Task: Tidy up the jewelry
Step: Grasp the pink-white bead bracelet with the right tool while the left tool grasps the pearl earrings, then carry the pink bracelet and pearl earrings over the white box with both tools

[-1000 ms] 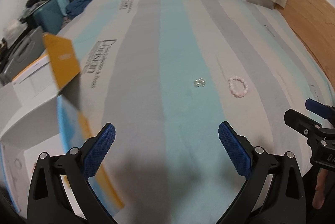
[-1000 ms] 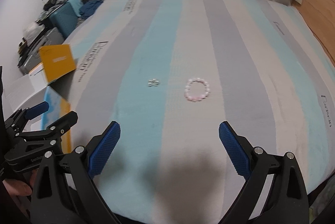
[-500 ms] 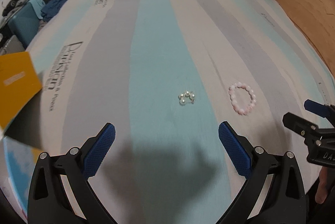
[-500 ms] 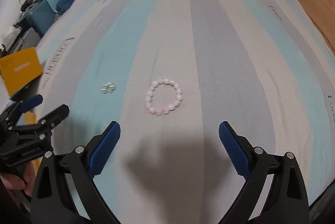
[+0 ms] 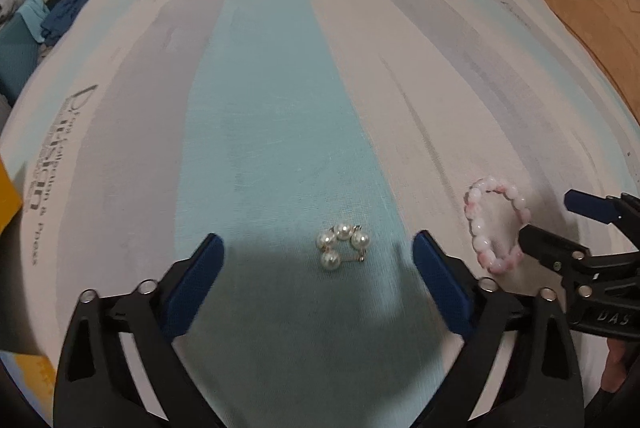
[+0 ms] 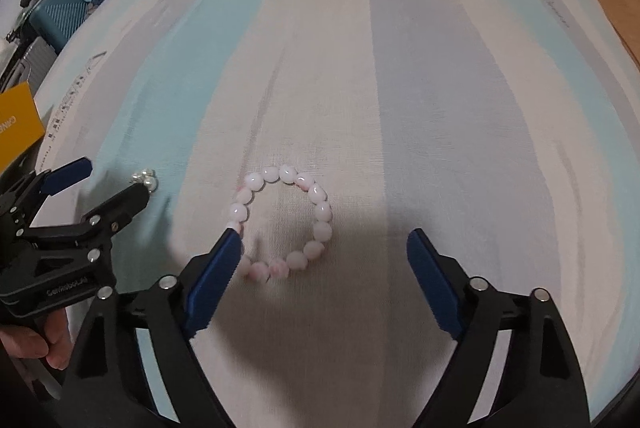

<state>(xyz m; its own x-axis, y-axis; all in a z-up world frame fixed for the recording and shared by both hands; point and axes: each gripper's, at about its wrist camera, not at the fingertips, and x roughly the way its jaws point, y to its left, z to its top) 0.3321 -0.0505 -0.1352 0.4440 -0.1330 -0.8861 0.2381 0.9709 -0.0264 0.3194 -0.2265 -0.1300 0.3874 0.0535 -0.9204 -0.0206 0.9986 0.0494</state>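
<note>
Pearl earrings (image 5: 342, 246) on the bedsheet (image 5: 280, 115), left of the bead bracelet (image 6: 284, 224), well apart.

Dim indoor light, gripper shadows on the bedsheet (image 5: 280, 147), fisheye-warped edges, slight motion blur

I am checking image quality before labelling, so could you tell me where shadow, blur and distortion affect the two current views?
Left wrist view: the left gripper casts a dark shadow over the pearl earrings, which stay sharp; the striped bedsheet bulges from fisheye distortion. Right wrist view: shadow covers the near part of the pink bead bracelet, between the right gripper fingers; bracelet's near beads look soft.
</note>
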